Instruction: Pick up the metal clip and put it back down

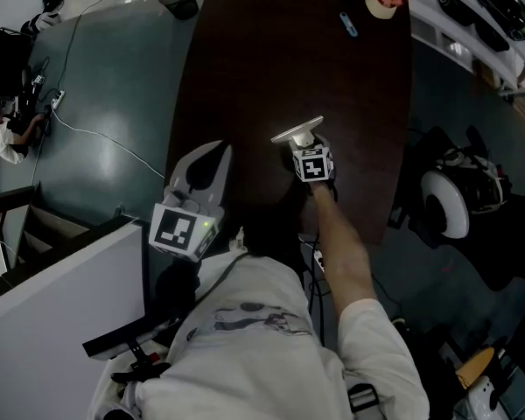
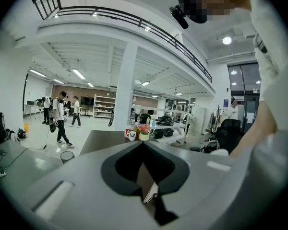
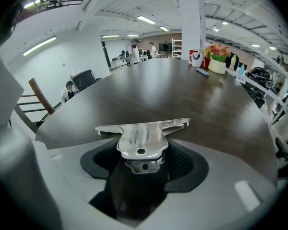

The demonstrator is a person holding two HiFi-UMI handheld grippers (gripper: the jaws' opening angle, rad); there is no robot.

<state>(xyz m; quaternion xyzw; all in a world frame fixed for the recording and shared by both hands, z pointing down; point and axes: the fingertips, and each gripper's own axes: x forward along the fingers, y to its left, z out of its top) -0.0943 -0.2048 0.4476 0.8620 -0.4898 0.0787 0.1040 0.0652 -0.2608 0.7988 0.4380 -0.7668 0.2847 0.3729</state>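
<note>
1. Over the dark bench [image 1: 271,51], about mid-width: metal clip [image 3: 143,131] sits at tip of R gripper [image 3: 143,159], jaws set wide but clamped on its handle tabs. Can't tell if it touches the wood.
2. L gripper [image 1: 214,156]: tips together, nothing in it, off by the bench edge.
3. Handling, prob.: light, rigid, slick polished steel, so it could twist or slip btwn pads. Best hold = flat tabs w/ the hole, behind the bar.
4. Shape: long straight bar in front, rounded tabs stacked behind. Bench top smooth, glossy.

The right gripper [image 3: 143,163] pinches the metal clip [image 3: 140,137] by its handles, the wide mouth jutting beyond the fingertips.
</note>
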